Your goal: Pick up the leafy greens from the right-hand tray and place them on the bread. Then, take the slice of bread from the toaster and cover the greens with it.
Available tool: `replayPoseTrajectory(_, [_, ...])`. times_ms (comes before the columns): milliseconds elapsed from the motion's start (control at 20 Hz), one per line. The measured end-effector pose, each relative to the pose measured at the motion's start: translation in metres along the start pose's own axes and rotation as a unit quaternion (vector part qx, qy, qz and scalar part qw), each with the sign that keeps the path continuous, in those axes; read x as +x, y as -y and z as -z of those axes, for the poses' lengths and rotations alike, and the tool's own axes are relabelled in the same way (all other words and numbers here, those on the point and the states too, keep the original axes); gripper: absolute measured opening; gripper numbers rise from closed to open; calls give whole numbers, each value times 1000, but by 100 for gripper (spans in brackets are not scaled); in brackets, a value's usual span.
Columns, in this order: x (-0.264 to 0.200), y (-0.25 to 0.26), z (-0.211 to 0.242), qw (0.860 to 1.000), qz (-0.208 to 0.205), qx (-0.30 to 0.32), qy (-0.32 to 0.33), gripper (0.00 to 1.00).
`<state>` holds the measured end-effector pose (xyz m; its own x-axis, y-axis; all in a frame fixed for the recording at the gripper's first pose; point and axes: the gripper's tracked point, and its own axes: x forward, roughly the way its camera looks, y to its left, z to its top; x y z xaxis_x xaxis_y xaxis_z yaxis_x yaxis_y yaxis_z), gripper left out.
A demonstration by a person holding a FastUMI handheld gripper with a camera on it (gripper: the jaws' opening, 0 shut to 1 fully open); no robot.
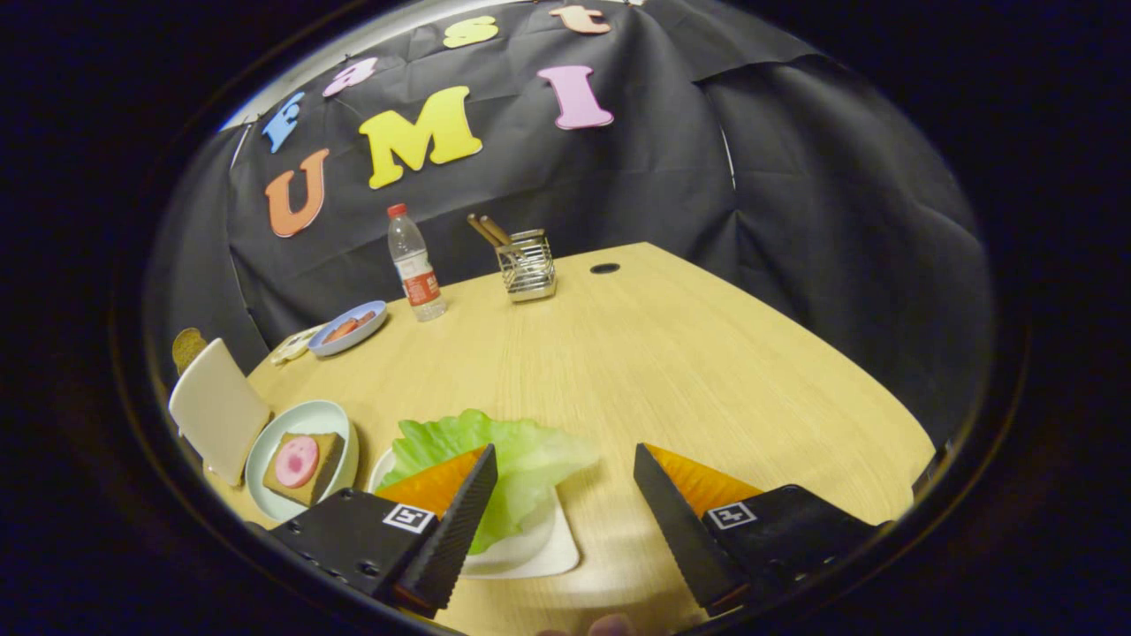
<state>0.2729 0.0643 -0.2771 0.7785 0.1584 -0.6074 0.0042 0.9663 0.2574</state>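
Gripper view puts the greens [508, 459] as my landmark for everything else. My gripper [565, 495] has its fingers spread wide apart, holding nothing. The greens lie on a white tray [548, 552], and my left finger sits over their left half, while the right finger stands off to their right over bare table [671, 353]. So the leaf is not centred in the gap: it lies left of the midline between my fingers, and only its right edge reaches into the opening.

The leaf spreads wider side to side than front to back, roughly along the line joining my two fingertips. I judge that a straight close from here would catch only that edge, or miss, so the move I need is a shift left to centre the leaf, then down.

Left of the greens is a plate [345, 437] carrying the bread [305, 464], which already has a pink round slice on it; that is where the greens must go. Further left again stands the toaster [216, 411], with a brown slice [187, 346] peeking up behind it.

Beyond the greens, near the table's back, are a bottle [415, 265], a wire holder [527, 265] and a blue dish [349, 329].

The carry from the greens to the bread is a short one leftward.
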Motion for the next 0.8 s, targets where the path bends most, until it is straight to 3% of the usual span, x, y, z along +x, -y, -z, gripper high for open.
replayPoseTrajectory(200, [11, -5, 0, 1000, -1, 1, -19, 93])
replayPoseTrajectory(250, [11, -6, -1, 1000, -2, 0, -21, 82])
replayPoseTrajectory(450, [14, -10, -1, 999, -9, 5, -36, 59])
replayPoseTrajectory(650, [8, -6, -13, 1000, -6, -6, -19, 21])
replayPoseTrajectory(750, [4, -14, -8, 999, -26, -1, -29, 2])
replayPoseTrajectory(800, [2, -15, -9, 999, -31, 2, -23, 2])
